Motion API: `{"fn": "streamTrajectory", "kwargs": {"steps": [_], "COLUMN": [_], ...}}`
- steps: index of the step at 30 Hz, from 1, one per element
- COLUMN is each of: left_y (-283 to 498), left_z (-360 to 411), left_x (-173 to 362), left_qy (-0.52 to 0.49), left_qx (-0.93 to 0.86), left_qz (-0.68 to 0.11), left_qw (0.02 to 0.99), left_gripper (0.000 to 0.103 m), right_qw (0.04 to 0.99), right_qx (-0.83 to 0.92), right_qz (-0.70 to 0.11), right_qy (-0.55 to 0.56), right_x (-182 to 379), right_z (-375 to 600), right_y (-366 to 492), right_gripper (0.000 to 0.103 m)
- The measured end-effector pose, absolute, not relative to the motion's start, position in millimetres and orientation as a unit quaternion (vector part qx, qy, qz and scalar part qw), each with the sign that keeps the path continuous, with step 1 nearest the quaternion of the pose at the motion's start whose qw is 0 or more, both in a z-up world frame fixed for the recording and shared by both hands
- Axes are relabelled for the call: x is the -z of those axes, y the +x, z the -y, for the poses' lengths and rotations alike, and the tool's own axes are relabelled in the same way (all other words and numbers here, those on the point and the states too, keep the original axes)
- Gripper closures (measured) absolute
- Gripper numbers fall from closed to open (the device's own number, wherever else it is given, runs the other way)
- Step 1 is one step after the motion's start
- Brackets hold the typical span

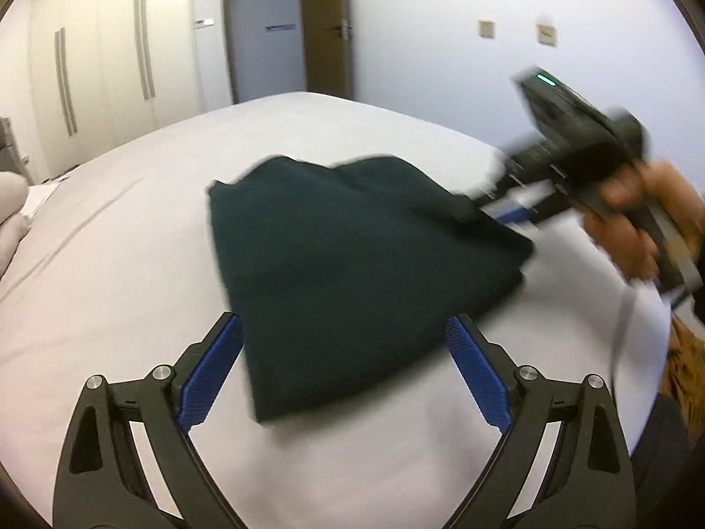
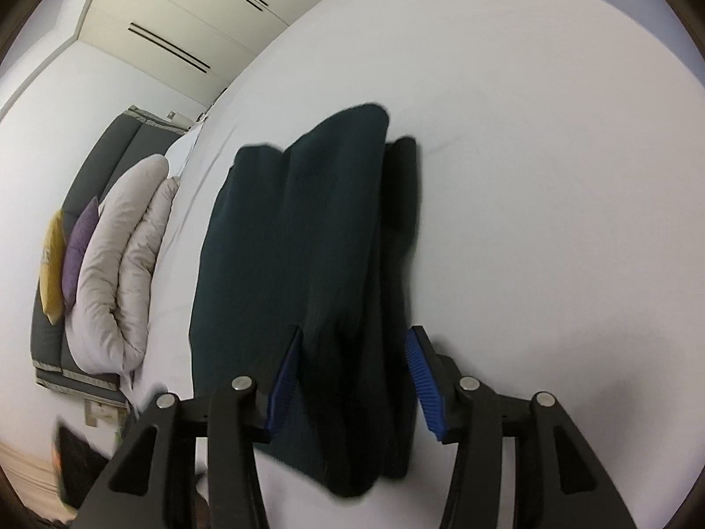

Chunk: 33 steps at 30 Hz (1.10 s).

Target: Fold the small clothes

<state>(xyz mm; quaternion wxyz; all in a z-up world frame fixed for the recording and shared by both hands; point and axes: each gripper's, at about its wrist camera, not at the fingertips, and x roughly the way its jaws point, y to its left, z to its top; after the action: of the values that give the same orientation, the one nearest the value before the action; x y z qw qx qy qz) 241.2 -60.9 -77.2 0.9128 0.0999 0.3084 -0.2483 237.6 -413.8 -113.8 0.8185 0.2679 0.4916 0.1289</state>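
A dark green folded garment [image 1: 352, 273] lies on the white bed sheet [image 1: 132, 264]. My left gripper [image 1: 343, 330] hangs over its near corner, jaws spread wide, blue pads [image 1: 211, 374] clear of the cloth on both sides. In the left wrist view my right gripper [image 1: 480, 207], blurred and held by a hand [image 1: 630, 216], reaches the garment's right edge. In the right wrist view the garment [image 2: 299, 242] runs lengthwise under my right gripper [image 2: 357, 330]. Its jaws stand partly apart astride a thick fold, and the pads [image 2: 423, 379] do not press on the fold.
White wardrobe doors [image 1: 101, 66] and a brown door [image 1: 326, 22] stand beyond the bed. A beige duvet [image 2: 119, 264] with a purple and a yellow cushion [image 2: 50, 264] lies at the bed's head by a grey headboard [image 2: 128, 141].
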Motion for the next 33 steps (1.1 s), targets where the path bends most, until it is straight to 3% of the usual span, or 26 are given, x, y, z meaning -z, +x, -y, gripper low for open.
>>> {"fn": "streamTrajectory", "kwargs": {"steps": [2,3,4,14,16,19,21,25,29,33], "left_y": [254.7,261.4,269.4,311.7,325.9,356.0,381.0,416.1,430.6,451.7], "left_z": [59.1,54.5,49.5,29.0,15.3,-4.0,-13.0,-23.7,-15.7,1.8], "left_x": [75.7,77.6,79.6,97.6,96.4,95.8,100.4,109.2,110.3,137.2], "left_qy": [0.107,0.107,0.105,0.093,0.066,0.03,0.008,-0.05,-0.022,-0.056], "left_qx": [0.241,0.236,0.234,0.194,0.186,0.18,0.182,0.193,0.163,0.187], "left_qz": [-0.318,-0.32,-0.321,-0.338,-0.349,-0.366,-0.386,-0.419,-0.403,-0.466], "left_qw": [0.911,0.911,0.912,0.916,0.916,0.913,0.904,0.886,0.9,0.863], "left_gripper": [0.009,0.009,0.009,0.009,0.009,0.009,0.009,0.009,0.009,0.008], "right_qw": [0.827,0.828,0.823,0.779,0.777,0.804,0.827,0.831,0.855,0.829], "right_qx": [-0.113,-0.105,-0.106,-0.11,-0.104,-0.065,-0.036,-0.06,-0.059,-0.049], "right_qz": [-0.496,-0.502,-0.508,-0.454,-0.456,-0.455,-0.447,-0.427,-0.438,-0.49], "right_qy": [0.24,0.228,0.229,0.419,0.421,0.378,0.34,0.352,0.27,0.266], "right_x": [115.6,118.7,124.6,166.8,163.0,142.2,128.0,116.1,103.1,138.2], "right_z": [405.5,402.3,401.8,435.4,435.4,435.2,436.1,435.9,400.2,401.7], "right_y": [228.6,226.3,225.8,193.9,188.1,180.3,180.5,197.6,230.1,255.6], "right_gripper": [0.059,0.075,0.082,0.088,0.082,0.052,0.044,0.044,0.044,0.042]}}
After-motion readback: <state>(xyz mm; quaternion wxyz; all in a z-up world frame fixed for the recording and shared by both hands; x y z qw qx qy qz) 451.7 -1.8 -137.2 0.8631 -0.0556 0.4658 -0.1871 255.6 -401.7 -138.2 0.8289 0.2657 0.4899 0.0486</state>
